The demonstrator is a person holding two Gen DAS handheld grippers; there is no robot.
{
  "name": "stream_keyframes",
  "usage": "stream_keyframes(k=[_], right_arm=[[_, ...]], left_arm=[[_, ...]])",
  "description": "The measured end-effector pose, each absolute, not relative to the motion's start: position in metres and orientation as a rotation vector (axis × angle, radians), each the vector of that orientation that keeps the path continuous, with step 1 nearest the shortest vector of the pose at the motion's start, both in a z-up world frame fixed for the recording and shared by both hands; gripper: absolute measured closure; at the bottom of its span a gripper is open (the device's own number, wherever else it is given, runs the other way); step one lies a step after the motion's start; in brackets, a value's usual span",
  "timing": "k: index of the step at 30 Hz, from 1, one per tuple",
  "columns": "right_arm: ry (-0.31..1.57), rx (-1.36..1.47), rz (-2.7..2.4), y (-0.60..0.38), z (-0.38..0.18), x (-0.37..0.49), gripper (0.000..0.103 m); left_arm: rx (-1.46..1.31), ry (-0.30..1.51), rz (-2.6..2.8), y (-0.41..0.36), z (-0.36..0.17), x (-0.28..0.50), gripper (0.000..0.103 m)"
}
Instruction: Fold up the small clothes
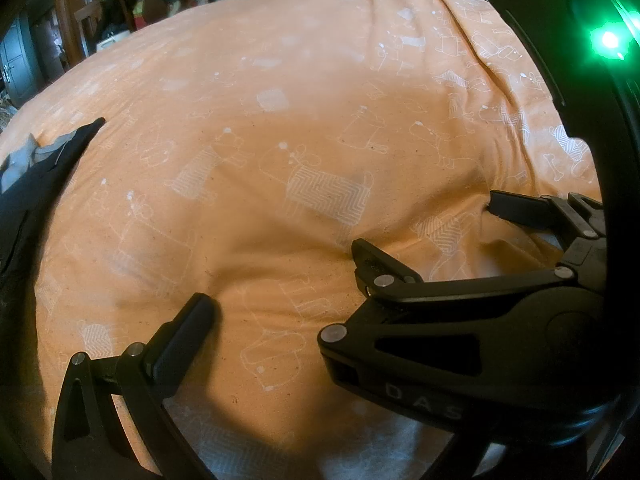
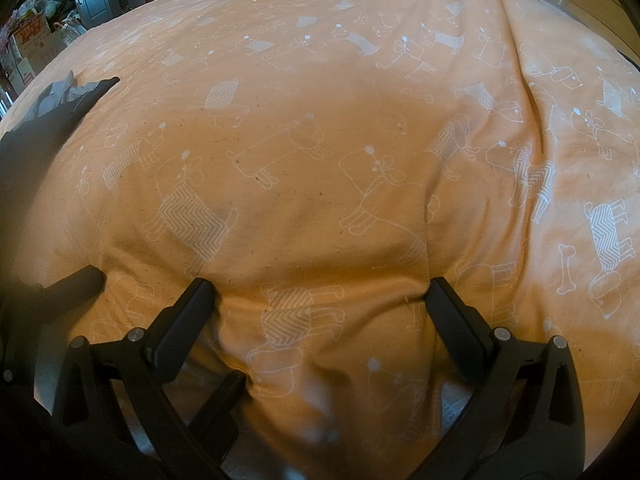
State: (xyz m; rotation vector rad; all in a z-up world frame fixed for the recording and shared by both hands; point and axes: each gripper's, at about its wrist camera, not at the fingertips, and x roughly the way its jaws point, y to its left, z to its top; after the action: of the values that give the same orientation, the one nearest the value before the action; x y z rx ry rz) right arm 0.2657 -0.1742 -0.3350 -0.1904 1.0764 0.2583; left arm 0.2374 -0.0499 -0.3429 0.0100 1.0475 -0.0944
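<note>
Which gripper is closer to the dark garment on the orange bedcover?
Left. The dark garment lies off to the left of the left gripper; the right gripper sits on the left one's other side, farther away. Both jaws are open.

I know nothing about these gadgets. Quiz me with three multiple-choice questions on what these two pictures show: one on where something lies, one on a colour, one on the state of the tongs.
1. Where does the dark garment lie?
A. at the left edge of the bedcover
B. between the right tongs
C. on the floor

2. What colour is the bedcover?
A. blue with stripes
B. orange with white dog outlines
C. plain green

3. How do the right tongs stand?
A. shut on the garment
B. open, holding nothing
C. out of view

Answers:
1. A: both views show the garment far left on the bedcover, apart from both tongs.
2. B: white dogs and bones are printed on orange cloth.
3. B: the two fingers stand wide apart with only bedcover between them; the left tongs look open too.
</note>
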Motion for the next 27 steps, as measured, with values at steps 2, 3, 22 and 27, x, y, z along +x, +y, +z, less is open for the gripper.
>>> stream_keyframes(k=[2,3,22,27], right_arm=[[1.076,-0.190,0.258,-0.174,-0.335,0.266,0.000],[1.077,-0.190,0.259,-0.174,-0.335,0.266,0.000],[1.073,-0.200,0.255,-0.170,-0.337,0.265,0.000],[1.074,-0.200,0.255,-0.171,-0.336,0.265,0.000]], left_arm=[[0.009,1.047,-0.095,-0.050,-0.343,0.238,0.000],[0.010,1.047,-0.094,-0.051,-0.344,0.237,0.000],[-0.035,1.032,-0.114,-0.042,-0.344,0.231,0.000],[-0.052,1.029,-0.124,-0.038,-0.344,0.230,0.000]])
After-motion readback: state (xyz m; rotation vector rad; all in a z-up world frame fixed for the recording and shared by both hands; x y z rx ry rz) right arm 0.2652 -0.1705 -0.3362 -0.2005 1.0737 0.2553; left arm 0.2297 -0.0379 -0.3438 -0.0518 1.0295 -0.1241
